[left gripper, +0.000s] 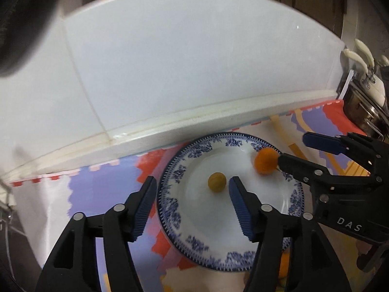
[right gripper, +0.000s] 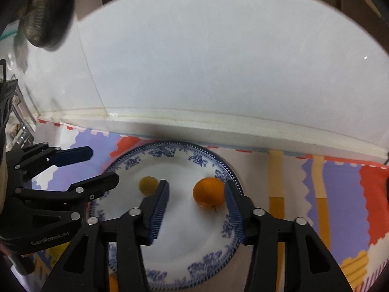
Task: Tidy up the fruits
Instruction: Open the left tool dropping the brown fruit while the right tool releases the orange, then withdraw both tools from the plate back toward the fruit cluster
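A white plate with a blue patterned rim lies on a colourful mat. On it sit a small yellow-green round fruit and an orange fruit. My left gripper is open and empty over the plate's left part, the small fruit just left of its right finger. My right gripper is open, its fingers on either side of the orange fruit, which rests on the plate. The right gripper also shows in the left wrist view, the left gripper in the right wrist view.
A white tiled wall with a raised ledge runs right behind the plate. A metal rack with cream-handled utensils stands at the far right. Another orange fruit peeks out below the plate's near edge.
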The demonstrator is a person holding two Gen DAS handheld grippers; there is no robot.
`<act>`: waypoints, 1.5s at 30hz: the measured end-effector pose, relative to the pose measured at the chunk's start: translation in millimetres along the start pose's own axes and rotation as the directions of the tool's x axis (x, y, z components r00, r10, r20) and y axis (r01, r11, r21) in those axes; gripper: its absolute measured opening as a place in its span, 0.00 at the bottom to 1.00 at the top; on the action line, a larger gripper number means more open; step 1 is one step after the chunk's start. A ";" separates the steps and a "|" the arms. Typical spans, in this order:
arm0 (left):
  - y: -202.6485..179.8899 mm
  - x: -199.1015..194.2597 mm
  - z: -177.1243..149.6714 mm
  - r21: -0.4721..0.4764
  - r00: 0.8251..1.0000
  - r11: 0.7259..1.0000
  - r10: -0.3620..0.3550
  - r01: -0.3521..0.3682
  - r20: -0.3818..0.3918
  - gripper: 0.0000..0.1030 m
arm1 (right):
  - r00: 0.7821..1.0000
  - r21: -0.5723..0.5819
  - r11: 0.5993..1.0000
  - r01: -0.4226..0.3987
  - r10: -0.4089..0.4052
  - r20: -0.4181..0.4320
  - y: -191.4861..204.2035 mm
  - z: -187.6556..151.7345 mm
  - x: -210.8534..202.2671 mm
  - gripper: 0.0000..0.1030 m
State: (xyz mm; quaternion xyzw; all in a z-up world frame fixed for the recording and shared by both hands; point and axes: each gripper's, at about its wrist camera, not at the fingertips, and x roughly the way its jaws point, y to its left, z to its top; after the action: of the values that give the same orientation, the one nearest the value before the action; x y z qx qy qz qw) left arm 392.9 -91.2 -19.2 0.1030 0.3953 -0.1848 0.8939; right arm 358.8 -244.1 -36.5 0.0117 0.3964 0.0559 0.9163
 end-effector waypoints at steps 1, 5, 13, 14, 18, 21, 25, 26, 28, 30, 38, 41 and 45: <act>0.6 -9.2 -3.0 -0.007 1.000 1.000 0.014 -0.014 0.019 0.66 | 1.000 -0.003 1.000 0.010 -0.010 0.016 2.3 -2.4 -9.3 0.53; 4.5 -43.3 -18.3 -0.044 0.994 0.997 0.065 -0.062 0.088 0.74 | 0.997 -0.008 0.999 0.052 -0.052 0.054 9.7 -12.3 -38.7 0.60; 0.4 -104.7 -56.8 -0.072 0.972 0.990 0.136 -0.125 0.189 0.85 | 0.988 0.012 0.995 0.098 -0.099 0.121 22.4 -39.7 -93.0 0.70; -0.8 -113.2 -62.0 -0.075 0.967 0.988 0.151 -0.138 0.206 0.86 | 0.986 0.015 0.995 0.100 -0.101 0.135 24.9 -43.4 -100.9 0.71; -1.1 -140.4 -78.9 -0.097 0.955 0.984 0.171 -0.152 0.243 0.90 | 0.975 0.029 0.992 0.122 -0.125 0.183 33.3 -57.0 -126.8 0.77; -3.0 -158.8 -92.2 -0.095 0.948 0.983 0.176 -0.156 0.265 0.92 | 0.967 0.043 0.989 0.142 -0.148 0.208 41.5 -68.1 -144.8 0.79; -4.1 -176.3 -110.4 -0.119 0.934 0.974 0.218 -0.192 0.281 0.94 | 0.954 0.036 0.987 0.159 -0.163 0.250 53.5 -83.0 -166.4 0.79; -3.5 -179.8 -115.6 -0.126 0.934 0.973 0.222 -0.193 0.281 0.94 | 0.950 0.033 0.985 0.168 -0.171 0.261 56.8 -87.3 -170.5 0.79; -2.1 -185.6 -127.7 -0.138 0.933 0.970 0.233 -0.201 0.274 0.94 | 0.947 0.031 0.985 0.172 -0.174 0.270 61.5 -94.2 -175.7 0.79; -2.3 -187.6 -138.1 -0.138 0.935 0.969 0.236 -0.206 0.264 0.94 | 0.945 0.029 0.984 0.177 -0.178 0.275 67.0 -102.3 -180.2 0.79; 2.4 -186.8 -176.6 -0.149 0.942 0.960 0.264 -0.236 0.206 0.94 | 0.947 -0.011 0.979 0.206 -0.196 0.253 86.3 -128.2 -182.8 0.79; 1.6 -186.2 -186.2 -0.136 0.938 0.957 0.279 -0.255 0.206 0.94 | 0.949 -0.022 0.976 0.216 -0.205 0.240 91.5 -138.1 -180.4 0.79; -2.7 -182.9 -195.2 -0.100 0.934 0.958 0.286 -0.270 0.216 0.94 | 0.957 -0.022 0.978 0.207 -0.198 0.212 92.4 -150.9 -175.6 0.79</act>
State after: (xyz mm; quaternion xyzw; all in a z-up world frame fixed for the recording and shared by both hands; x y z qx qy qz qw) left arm 148.1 16.3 -13.1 0.1051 0.2777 -0.0536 0.9534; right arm 121.0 -175.3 -6.6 -0.0434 0.2959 -0.0310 0.9537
